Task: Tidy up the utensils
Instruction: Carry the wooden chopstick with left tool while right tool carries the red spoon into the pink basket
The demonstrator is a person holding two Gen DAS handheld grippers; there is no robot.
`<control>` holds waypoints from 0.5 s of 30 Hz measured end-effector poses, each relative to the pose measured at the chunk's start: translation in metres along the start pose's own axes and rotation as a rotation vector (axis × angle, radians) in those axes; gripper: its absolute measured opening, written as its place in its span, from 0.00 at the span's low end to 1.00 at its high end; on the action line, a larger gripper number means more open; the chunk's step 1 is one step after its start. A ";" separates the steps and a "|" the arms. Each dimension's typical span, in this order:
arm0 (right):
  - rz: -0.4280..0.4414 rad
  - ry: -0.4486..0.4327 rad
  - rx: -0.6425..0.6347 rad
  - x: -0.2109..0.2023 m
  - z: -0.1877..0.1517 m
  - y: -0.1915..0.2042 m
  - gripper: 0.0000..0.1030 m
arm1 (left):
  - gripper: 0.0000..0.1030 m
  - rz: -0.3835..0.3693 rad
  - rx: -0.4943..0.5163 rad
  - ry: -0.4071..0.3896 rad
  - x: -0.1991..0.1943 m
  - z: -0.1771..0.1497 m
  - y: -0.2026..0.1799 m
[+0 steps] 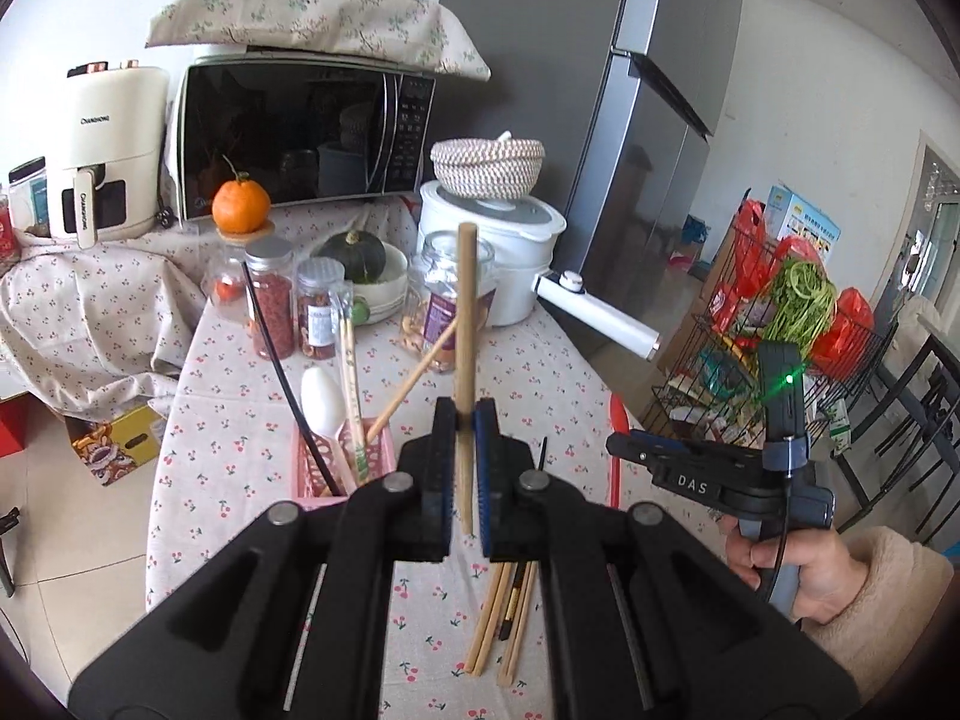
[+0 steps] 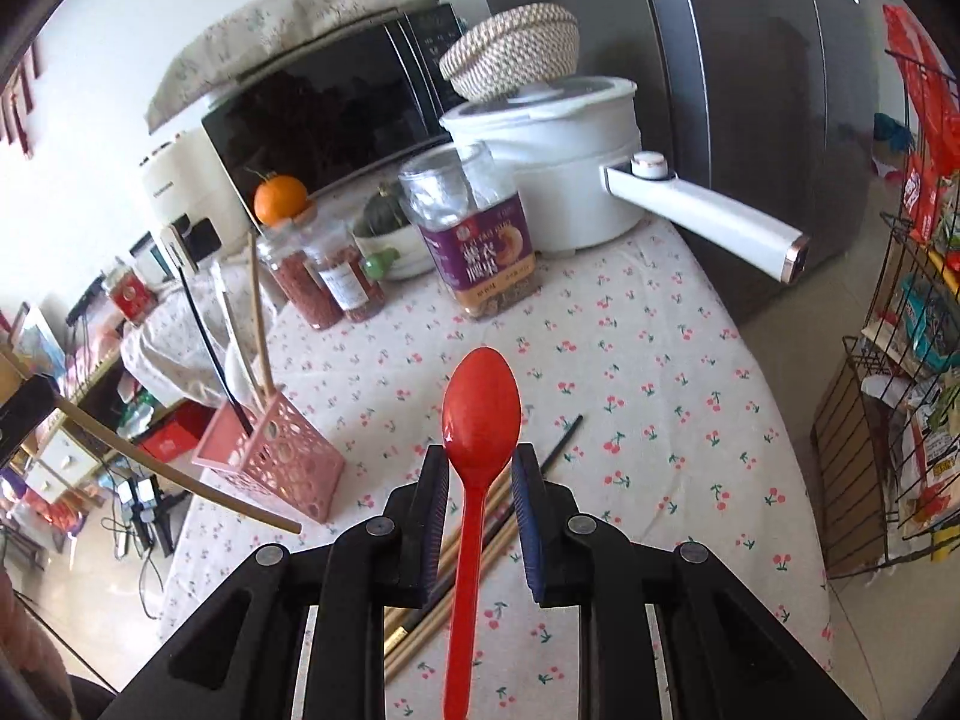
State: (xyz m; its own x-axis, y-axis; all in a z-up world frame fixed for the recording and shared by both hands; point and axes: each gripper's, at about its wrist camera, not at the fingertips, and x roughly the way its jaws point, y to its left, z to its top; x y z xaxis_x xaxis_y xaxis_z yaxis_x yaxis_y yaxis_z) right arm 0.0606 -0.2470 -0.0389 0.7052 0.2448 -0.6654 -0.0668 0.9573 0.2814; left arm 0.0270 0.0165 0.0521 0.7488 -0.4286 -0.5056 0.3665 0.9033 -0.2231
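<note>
My left gripper (image 1: 465, 420) is shut on a wooden chopstick (image 1: 465, 324), held upright above the table, just right of the pink utensil basket (image 1: 312, 468). The basket holds a white spoon (image 1: 324, 396), a black chopstick and several wooden chopsticks. More chopsticks (image 1: 504, 624) lie loose on the cloth under my left gripper. My right gripper (image 2: 480, 468) has a red plastic spoon (image 2: 480, 414) between its jaws, bowl forward, above loose chopsticks (image 2: 480, 534); whether the pads touch it is unclear. The basket (image 2: 276, 462) stands to its left, the held chopstick (image 2: 180, 474) crossing in front.
Spice jars (image 1: 273, 306), a nut jar (image 2: 480, 246), a squash in a bowl (image 1: 360, 270), a white pot with a long handle (image 2: 690, 210), a microwave (image 1: 300, 132) and an air fryer (image 1: 108, 150) crowd the table's far end. A wire rack (image 1: 768, 348) stands right of the table.
</note>
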 end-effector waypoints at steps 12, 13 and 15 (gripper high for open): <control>0.105 -0.201 0.001 -0.033 0.033 0.034 0.21 | 0.07 0.141 -0.023 -0.205 -0.022 0.023 0.030; 0.111 -0.200 -0.001 -0.032 0.034 0.038 0.21 | 0.07 0.154 -0.025 -0.197 -0.019 0.023 0.034; 0.116 -0.202 -0.009 -0.030 0.033 0.046 0.21 | 0.07 0.183 -0.022 -0.176 -0.011 0.020 0.040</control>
State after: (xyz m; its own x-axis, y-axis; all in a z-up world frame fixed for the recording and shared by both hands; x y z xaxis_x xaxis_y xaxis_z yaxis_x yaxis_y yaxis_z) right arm 0.0596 -0.2158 0.0165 0.8192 0.3185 -0.4770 -0.1612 0.9260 0.3413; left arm 0.0444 0.0569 0.0654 0.8868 -0.2530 -0.3868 0.2056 0.9654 -0.1601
